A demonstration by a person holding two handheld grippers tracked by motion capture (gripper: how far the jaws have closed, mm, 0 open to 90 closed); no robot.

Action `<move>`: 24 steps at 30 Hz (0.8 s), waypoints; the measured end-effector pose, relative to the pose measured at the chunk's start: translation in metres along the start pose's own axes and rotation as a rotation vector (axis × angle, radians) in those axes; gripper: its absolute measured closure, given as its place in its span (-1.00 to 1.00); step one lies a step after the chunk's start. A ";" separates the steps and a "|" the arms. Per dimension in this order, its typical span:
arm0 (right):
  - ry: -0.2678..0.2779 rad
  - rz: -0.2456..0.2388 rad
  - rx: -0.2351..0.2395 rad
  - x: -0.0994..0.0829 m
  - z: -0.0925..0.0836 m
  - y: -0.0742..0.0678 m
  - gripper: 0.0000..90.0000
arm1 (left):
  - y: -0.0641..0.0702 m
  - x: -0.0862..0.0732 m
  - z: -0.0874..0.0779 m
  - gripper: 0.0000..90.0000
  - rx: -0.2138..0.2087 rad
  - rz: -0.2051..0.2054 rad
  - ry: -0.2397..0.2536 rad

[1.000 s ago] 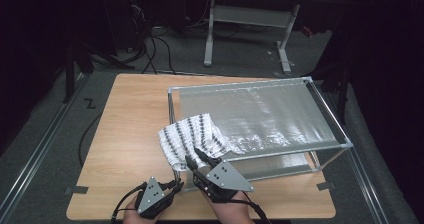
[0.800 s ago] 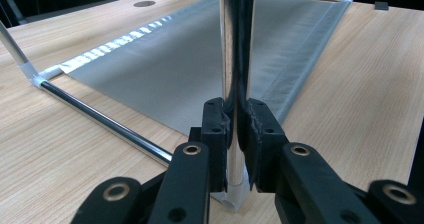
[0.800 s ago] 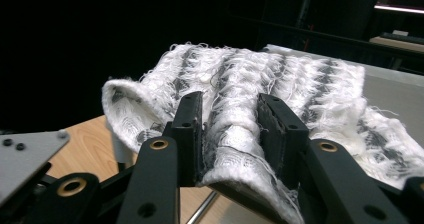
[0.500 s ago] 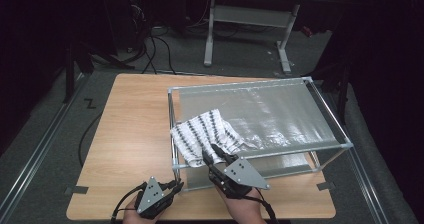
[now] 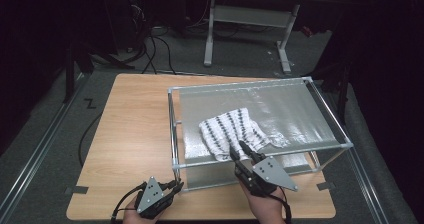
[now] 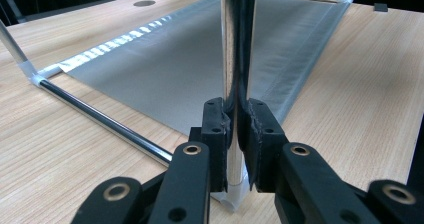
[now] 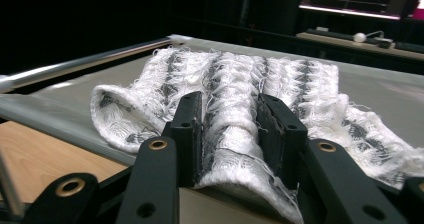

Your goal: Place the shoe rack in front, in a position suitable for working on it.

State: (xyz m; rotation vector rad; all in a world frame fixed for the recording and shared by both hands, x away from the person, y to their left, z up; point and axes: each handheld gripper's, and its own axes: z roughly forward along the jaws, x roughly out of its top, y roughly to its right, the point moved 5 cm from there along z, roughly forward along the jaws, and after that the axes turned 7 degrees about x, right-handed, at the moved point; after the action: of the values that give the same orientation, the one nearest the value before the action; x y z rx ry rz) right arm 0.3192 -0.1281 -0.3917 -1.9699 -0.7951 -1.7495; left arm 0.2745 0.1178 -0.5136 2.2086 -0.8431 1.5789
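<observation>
Rack-and-cloth job, partway through. The left claw (image 6: 235,134) is gripping the near upright post (image 6: 234,44) of the metal frame rack (image 5: 172,129) low down, both pads pressing on the tube, steadying the rack on the wooden surface (image 5: 130,129).

The right claw (image 7: 231,129) is holding a bunched fold of the white cloth with dark stripes (image 7: 260,79) between its pads; in the high view that claw (image 5: 239,151) is reaching over the rack's near rail from the person's side.

The cloth (image 5: 232,131) is lying on the silver mesh shelf (image 5: 295,109) at the top of the rack, toward the near-left part, rumpled and folded over itself, one edge close to the front rail. Most of the shelf to the right and back is bare.

Judgement: getting the cloth up onto the shelf is done; spreading it flat appears to be what is left. The folds are not yet opened out, and the right claw is not yet letting go. Whether the cloth is meant to sit more centrally cannot be told.
</observation>
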 end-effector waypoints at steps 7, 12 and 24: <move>0.001 0.021 -0.074 -0.005 -0.017 0.031 0.41 | 0.000 0.000 0.000 0.79 -0.002 -0.005 0.000; -0.001 0.031 -0.115 -0.008 -0.026 0.049 0.40 | 0.000 0.000 0.000 0.79 -0.002 -0.005 0.000; 0.001 0.079 -0.254 -0.017 -0.055 0.102 0.40 | 0.000 0.000 0.000 0.79 -0.004 -0.007 -0.002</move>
State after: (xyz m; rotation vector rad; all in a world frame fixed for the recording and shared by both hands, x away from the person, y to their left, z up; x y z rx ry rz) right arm 0.3415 -0.2433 -0.3918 -2.1274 -0.5065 -1.8820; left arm 0.2746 0.1180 -0.5137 2.2077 -0.8375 1.5706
